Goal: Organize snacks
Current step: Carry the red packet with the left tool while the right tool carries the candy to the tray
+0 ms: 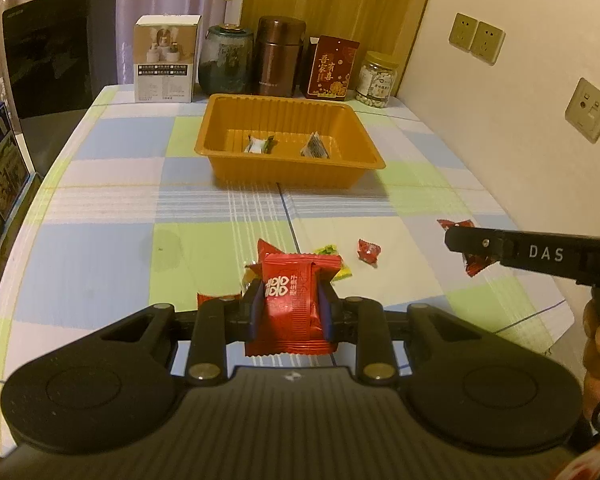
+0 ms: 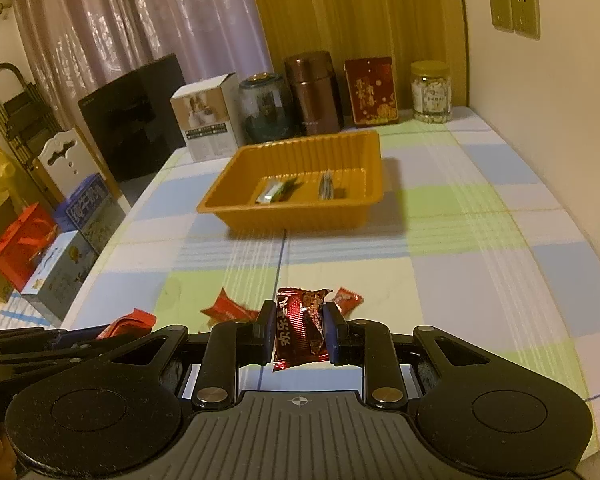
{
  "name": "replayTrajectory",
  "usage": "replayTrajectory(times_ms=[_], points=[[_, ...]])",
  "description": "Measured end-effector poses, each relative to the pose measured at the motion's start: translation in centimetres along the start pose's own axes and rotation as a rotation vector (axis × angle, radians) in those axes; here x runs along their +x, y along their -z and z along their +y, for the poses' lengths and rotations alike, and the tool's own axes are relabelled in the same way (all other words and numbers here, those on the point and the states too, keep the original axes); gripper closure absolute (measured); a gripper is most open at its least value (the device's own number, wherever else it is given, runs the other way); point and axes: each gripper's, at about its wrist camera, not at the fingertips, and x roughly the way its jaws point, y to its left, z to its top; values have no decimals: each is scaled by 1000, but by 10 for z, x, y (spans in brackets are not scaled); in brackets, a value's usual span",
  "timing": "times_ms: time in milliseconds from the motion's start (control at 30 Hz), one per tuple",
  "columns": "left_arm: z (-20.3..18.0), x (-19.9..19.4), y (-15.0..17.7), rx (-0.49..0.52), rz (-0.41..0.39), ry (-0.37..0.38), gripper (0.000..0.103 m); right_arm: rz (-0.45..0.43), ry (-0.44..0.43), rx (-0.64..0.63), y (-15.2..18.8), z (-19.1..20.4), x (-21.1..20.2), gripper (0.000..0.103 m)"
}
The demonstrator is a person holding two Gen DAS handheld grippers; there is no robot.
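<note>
My left gripper [image 1: 291,305] is shut on a bright red snack packet [image 1: 291,304] and holds it just above the table near its front. My right gripper [image 2: 297,326] is shut on a dark red candy packet [image 2: 300,326]; it also shows in the left wrist view [image 1: 466,246] at the right. An orange tray [image 1: 288,168] stands mid-table and holds two small wrapped sweets [image 1: 260,145]; it also shows in the right wrist view [image 2: 300,216]. Loose red and yellow-green sweets [image 1: 369,251] lie on the checked cloth near both grippers.
A white box [image 1: 166,60], a dark jar [image 1: 227,60], a brown canister [image 1: 280,56], a red packet [image 1: 332,68] and a clear nut jar [image 1: 378,80] line the table's back. A black panel [image 1: 60,48] stands left. The wall [image 1: 520,120] runs along the right.
</note>
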Motion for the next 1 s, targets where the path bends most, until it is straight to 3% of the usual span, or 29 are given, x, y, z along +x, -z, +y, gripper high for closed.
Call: replayTrajectory(times_ms=[500, 1000], points=[[11, 21, -44, -6, -25, 9, 78, -20, 15, -16, -32, -1, 18, 78], [18, 87, -129, 28, -56, 31, 78, -30, 10, -13, -100, -19, 79, 78]])
